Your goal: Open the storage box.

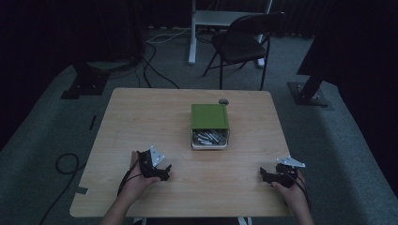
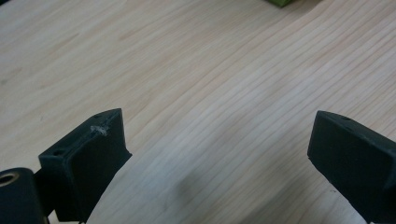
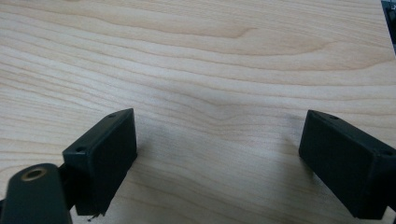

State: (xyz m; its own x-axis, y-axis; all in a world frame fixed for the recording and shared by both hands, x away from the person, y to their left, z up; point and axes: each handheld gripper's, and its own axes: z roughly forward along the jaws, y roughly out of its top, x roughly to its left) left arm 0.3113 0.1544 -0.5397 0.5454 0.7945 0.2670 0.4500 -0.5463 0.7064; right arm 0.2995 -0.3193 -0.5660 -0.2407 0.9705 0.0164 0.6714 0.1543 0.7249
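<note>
A small box (image 1: 210,126) sits at the middle of the wooden table (image 1: 141,122); its green lid covers the far half, and the near half shows several grey metal pieces. My left gripper (image 1: 164,173) rests low over the table's near left, held in a hand, well short of the box. In the left gripper view my left gripper (image 2: 217,140) stands open over bare wood, with a green corner of the box (image 2: 280,2) at the top edge. My right gripper (image 1: 264,176) is at the near right. In its own view my right gripper (image 3: 219,140) is open above bare wood.
A small dark round object (image 1: 224,101) lies just behind the box. Beyond the table stand a black folding chair (image 1: 244,42) and a white table leg (image 1: 192,33). Cables (image 1: 155,70) run over the grey carpet, and dark stand bases sit at both sides.
</note>
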